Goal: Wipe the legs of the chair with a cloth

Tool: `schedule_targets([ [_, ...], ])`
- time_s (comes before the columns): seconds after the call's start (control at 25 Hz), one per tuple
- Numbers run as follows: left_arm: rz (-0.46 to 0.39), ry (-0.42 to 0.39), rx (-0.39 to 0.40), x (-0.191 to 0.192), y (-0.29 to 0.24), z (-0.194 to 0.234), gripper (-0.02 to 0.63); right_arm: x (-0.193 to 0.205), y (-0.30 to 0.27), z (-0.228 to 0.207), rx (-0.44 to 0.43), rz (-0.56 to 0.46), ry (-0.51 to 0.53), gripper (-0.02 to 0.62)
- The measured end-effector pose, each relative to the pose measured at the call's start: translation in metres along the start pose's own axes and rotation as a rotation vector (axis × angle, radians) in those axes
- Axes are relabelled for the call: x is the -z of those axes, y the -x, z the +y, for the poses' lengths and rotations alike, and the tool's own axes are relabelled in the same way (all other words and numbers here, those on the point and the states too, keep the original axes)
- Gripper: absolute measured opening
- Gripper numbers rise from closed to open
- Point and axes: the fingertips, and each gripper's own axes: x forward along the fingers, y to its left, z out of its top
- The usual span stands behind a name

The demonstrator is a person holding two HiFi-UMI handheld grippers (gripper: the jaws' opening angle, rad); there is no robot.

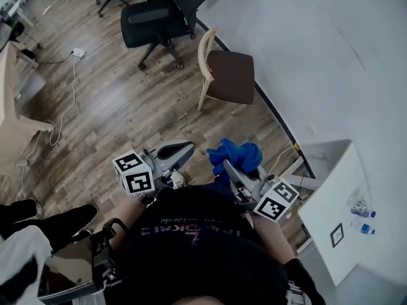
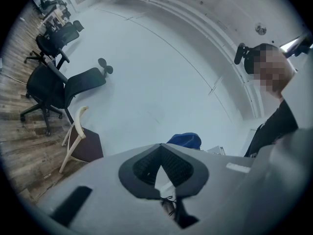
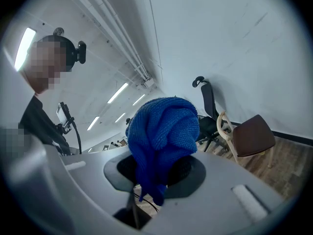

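The chair (image 1: 226, 75) has a brown seat and a pale wooden frame with thin legs, and it stands on the wood floor against the white wall, well ahead of both grippers. It also shows as the chair (image 2: 83, 143) and the chair (image 3: 252, 133) in the gripper views. My right gripper (image 1: 230, 167) is shut on a bunched blue cloth (image 1: 236, 152). The cloth (image 3: 164, 126) bulges above the right gripper (image 3: 159, 168) and hides its tips. My left gripper (image 1: 181, 150) is held at waist height, shut with nothing in it. In its own view the left gripper (image 2: 160, 151) has its tips touching.
A black office chair (image 1: 156, 21) stands just behind the wooden one, with more farther back. A white table (image 1: 337, 196) with small bottles (image 1: 362, 208) is at the right. Cables (image 1: 63, 107) and a power strip (image 1: 79, 52) lie on the floor. A beige table (image 1: 13, 107) stands at the left.
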Motion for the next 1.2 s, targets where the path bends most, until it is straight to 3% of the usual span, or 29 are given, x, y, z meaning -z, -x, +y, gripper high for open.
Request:
schedule_targets([
  [1.2,0.001,0.005,0.000,0.0023,0.0025,-0.0083,0.000,0.0045,0.0088,-0.0005,0.016,-0.010,-0.043,0.091],
])
